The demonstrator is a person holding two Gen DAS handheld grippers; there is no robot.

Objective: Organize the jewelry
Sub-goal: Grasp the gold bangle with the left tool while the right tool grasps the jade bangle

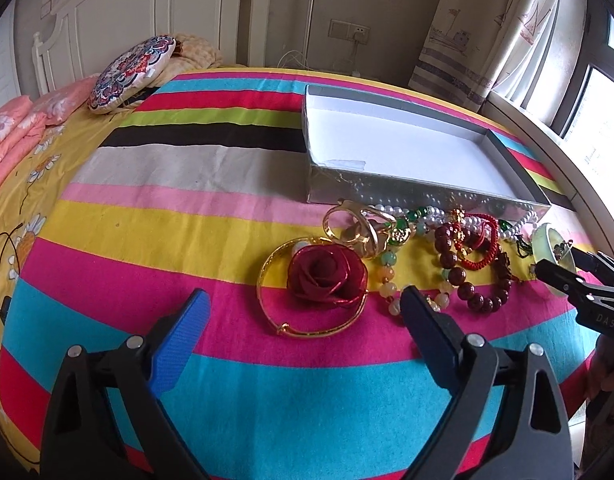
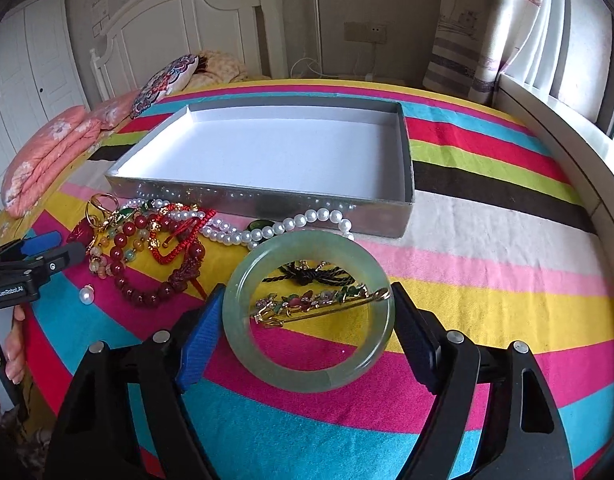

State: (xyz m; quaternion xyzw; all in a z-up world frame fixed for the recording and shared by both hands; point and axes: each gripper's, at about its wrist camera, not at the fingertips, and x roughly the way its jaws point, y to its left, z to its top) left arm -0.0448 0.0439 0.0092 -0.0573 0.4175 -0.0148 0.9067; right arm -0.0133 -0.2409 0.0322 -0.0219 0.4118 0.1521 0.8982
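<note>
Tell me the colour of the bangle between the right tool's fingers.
Pale translucent green bangle, clearest in the right wrist view.

A striped blanket (image 1: 187, 208) in bright colours covers the bed. Beyond it, at its far left corner, a round floral cushion (image 1: 131, 74) leans by the white headboard (image 1: 147, 12); folded pink bedding (image 1: 15, 136) lies left of the cushion. A curtain (image 1: 487, 28) hangs far right.

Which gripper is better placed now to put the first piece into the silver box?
Right. The right gripper is closed around the jade bangle, with the silver box just ahead. The left gripper is open, holding nothing.
</note>
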